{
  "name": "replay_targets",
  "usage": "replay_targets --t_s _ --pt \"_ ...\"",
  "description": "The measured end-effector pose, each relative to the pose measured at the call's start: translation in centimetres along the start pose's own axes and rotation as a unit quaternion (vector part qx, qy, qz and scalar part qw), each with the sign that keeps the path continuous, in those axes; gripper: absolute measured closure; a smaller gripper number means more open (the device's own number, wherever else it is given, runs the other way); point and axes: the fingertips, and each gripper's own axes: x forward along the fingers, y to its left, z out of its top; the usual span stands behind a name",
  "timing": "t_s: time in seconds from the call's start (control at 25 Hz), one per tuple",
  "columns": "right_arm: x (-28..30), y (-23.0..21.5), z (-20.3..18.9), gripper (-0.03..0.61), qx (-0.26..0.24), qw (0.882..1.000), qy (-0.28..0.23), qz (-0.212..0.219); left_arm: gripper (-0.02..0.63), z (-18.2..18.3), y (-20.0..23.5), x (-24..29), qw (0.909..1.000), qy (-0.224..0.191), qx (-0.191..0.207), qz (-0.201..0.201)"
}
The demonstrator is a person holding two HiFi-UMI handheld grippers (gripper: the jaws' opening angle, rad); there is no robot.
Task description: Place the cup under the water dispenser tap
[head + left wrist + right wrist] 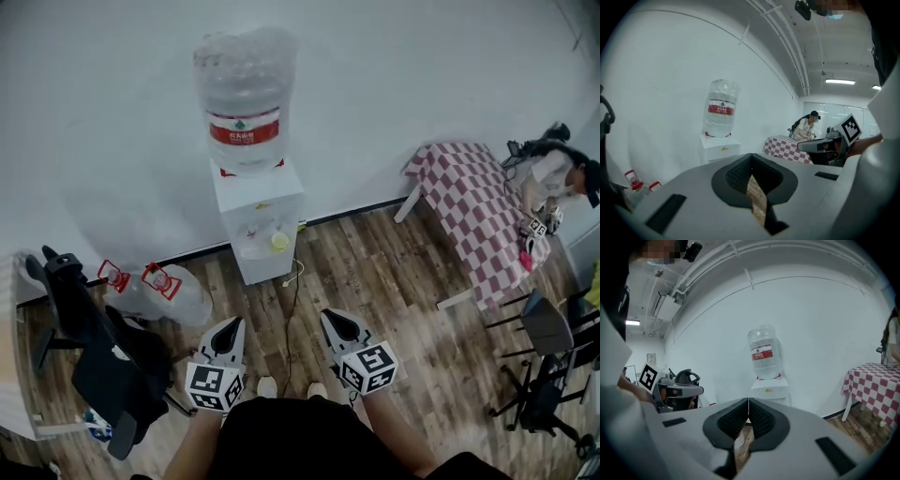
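A white water dispenser [258,220] stands against the far wall with a large clear bottle [242,98] on top. A small yellow thing [279,241] sits in its front recess; I cannot tell whether it is a cup or the tap. Both grippers hover low over the wooden floor in front of the dispenser, well short of it. My left gripper [233,324] is shut with nothing between its jaws. My right gripper [331,318] is also shut and empty. The dispenser [719,147] shows straight ahead in the left gripper view and likewise [769,390] in the right gripper view.
Two spare water bottles [155,286] lie on the floor left of the dispenser, beside a black chair [94,347]. A cable [292,300] runs across the floor. At right is a checkered table [469,202] with a seated person [553,173] and dark chairs [548,337].
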Motion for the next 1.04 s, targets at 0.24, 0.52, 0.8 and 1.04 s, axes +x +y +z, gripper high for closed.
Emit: replay_targets --t_s 0.24,0.52,0.8,1.04 --pt "-2.2 -2.4 0.1 0.557 -0.006 1.000 0.000 0.015 0.600 0.8 -2.2 0.8 0.9997 -0.009 0.001 0.022" --pt "-3.5 -3.0 0.6 0.557 -0.006 0.999 -0.009 0.030 0.600 0.7 -3.6 0.7 0.9985 -0.008 0.000 0.054" --pt "-4.0 -4.4 0.6 0.557 -0.010 0.999 -0.010 0.036 0.600 0.8 -4.6 1.0 0.9978 -0.008 0.000 0.066" --pt "-4.2 -5.5 0.5 0.557 -0.014 0.999 -0.008 0.035 0.600 1.0 -5.5 2.1 0.9981 -0.011 0.006 0.061"
